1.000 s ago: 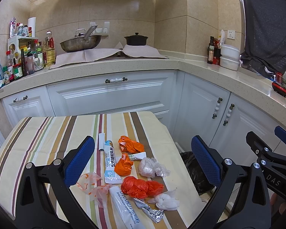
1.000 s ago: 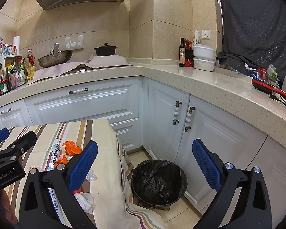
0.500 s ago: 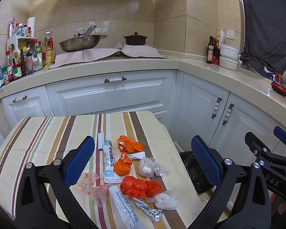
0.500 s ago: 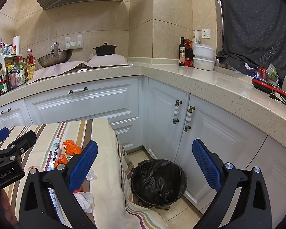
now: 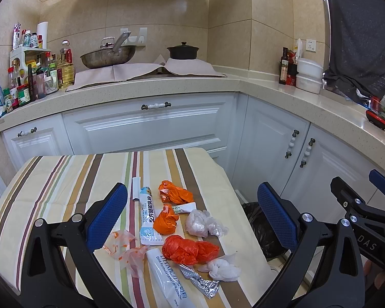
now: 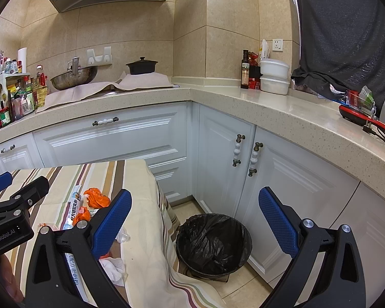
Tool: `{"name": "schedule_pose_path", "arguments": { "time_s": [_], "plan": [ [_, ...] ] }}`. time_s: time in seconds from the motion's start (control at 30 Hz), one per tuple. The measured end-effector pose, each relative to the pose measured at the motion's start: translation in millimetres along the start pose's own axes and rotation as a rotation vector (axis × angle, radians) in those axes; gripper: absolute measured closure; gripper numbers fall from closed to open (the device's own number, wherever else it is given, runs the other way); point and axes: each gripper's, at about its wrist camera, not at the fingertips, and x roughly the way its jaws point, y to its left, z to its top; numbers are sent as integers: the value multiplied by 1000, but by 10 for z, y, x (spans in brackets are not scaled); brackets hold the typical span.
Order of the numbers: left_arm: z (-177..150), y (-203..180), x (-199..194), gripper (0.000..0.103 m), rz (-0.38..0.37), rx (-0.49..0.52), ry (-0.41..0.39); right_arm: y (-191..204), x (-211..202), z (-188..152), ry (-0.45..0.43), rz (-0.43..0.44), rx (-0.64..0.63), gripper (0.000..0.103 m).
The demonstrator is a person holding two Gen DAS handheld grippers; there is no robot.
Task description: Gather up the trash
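Striped table (image 5: 51, 184) holds trash; left gripper (image 5: 192, 214) and right gripper (image 6: 195, 222) both gape wide, empty.

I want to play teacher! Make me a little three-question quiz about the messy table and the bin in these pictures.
1. True or false: the trash bin stands on the floor beside the striped table.
2. Which colour are most of the crumpled bags, such as this crumpled bag? A) green B) orange C) purple
3. Fill in: the left gripper and the right gripper are both ____ and hold nothing.

Key: 1 true; 2 B; 3 open
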Motion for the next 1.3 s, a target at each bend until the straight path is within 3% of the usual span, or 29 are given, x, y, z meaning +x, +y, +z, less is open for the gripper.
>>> {"name": "schedule_pose_path", "arguments": {
  "time_s": [1.3],
  "plan": [
    [-10, -5, 13, 4, -3, -9, 6, -1, 12, -7, 3, 3, 2, 6]
  ]
}}
